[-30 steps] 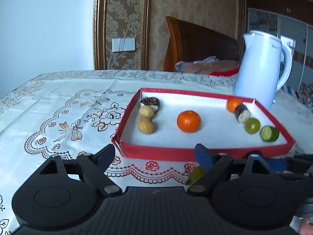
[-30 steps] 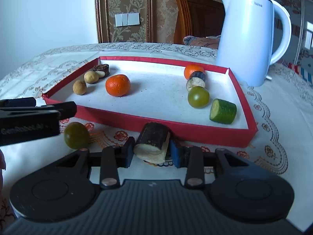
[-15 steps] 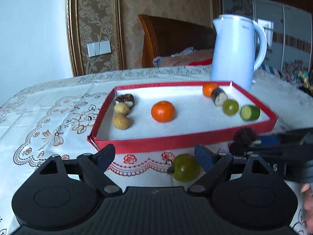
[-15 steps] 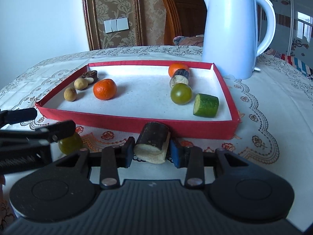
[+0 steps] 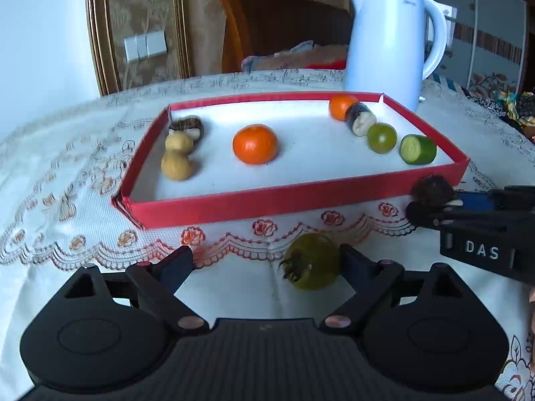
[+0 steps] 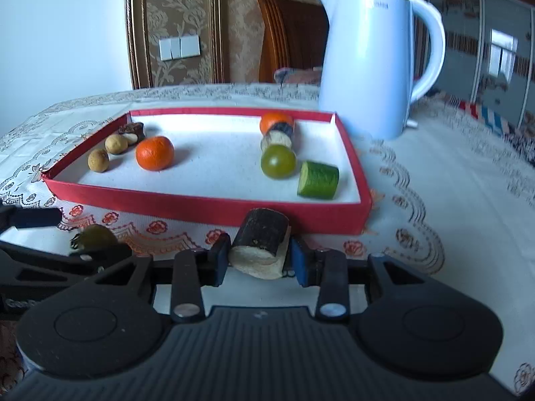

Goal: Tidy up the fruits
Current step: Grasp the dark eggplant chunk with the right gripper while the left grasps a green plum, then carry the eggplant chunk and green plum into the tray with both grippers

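A red-rimmed tray (image 5: 267, 200) (image 6: 200, 205) holds two oranges, two small brown fruits, dark-skinned pieces, a green tomato and a cucumber piece (image 5: 418, 148). My left gripper (image 5: 267, 264) is open; a green tomato (image 5: 312, 260) lies on the cloth between its fingers, against the right finger. It also shows in the right wrist view (image 6: 97, 237). My right gripper (image 6: 260, 257) is shut on a dark-skinned cut fruit piece (image 6: 262, 245), just in front of the tray's near rim. It shows at the right in the left wrist view (image 5: 434, 197).
A white electric kettle (image 5: 391, 43) (image 6: 371, 63) stands behind the tray's far right corner. The table has a lace-patterned cloth (image 5: 67, 200). A wooden chair (image 5: 277, 30) stands behind the table.
The left gripper has swung right and closer, bringing the green tomato between its fingers. The right gripper, still holding the fruit piece, has moved nearer the tray's near rim.
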Demonstrator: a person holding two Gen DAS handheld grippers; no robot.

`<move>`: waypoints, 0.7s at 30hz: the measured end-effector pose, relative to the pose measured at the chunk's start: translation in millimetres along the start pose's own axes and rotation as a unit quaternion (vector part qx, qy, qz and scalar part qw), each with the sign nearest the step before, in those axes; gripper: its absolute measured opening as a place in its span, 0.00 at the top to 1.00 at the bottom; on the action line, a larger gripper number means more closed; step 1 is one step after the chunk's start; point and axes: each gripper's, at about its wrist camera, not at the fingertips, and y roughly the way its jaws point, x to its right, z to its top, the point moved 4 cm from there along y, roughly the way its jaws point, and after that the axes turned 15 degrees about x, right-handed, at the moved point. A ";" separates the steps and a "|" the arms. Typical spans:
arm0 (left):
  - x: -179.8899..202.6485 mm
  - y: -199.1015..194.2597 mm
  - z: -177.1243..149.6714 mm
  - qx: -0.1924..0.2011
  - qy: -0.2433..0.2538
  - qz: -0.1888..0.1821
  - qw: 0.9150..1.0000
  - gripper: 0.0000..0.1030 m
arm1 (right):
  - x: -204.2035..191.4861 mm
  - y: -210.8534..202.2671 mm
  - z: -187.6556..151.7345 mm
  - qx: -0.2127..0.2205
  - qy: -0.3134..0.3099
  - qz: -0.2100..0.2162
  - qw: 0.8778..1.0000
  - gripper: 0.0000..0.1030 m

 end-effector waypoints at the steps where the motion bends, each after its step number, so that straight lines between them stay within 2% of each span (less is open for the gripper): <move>1: -2.3 -1.9 0.9 0.009 -0.003 0.012 1.000 0.09 | 0.7 0.9 -0.5 -0.003 0.004 0.001 1.000 0.65; 3: -8.2 -3.0 1.9 0.016 -0.012 0.030 0.999 0.09 | 1.4 0.4 -0.6 -0.001 0.007 0.002 1.000 0.65; 6: -13.8 3.0 -0.1 -0.003 -0.027 0.030 0.999 0.10 | 0.7 0.8 -1.6 -0.004 0.005 0.002 1.000 0.65; 15: -8.6 2.5 0.1 0.000 -0.006 0.036 0.999 0.10 | -0.5 1.4 -2.0 -0.004 0.001 0.001 1.000 0.65; 18: -6.3 2.2 0.5 0.002 0.000 0.033 0.999 0.15 | 0.2 1.0 -1.9 -0.003 0.001 0.002 1.000 0.65; 20: -2.7 0.3 0.9 0.007 0.010 0.027 1.000 0.27 | 0.0 0.9 -1.9 -0.003 0.001 0.001 1.000 0.65; 21: -0.6 -0.6 1.1 0.009 0.015 0.023 1.000 0.30 | -0.1 0.8 -1.9 -0.003 0.001 0.001 1.000 0.65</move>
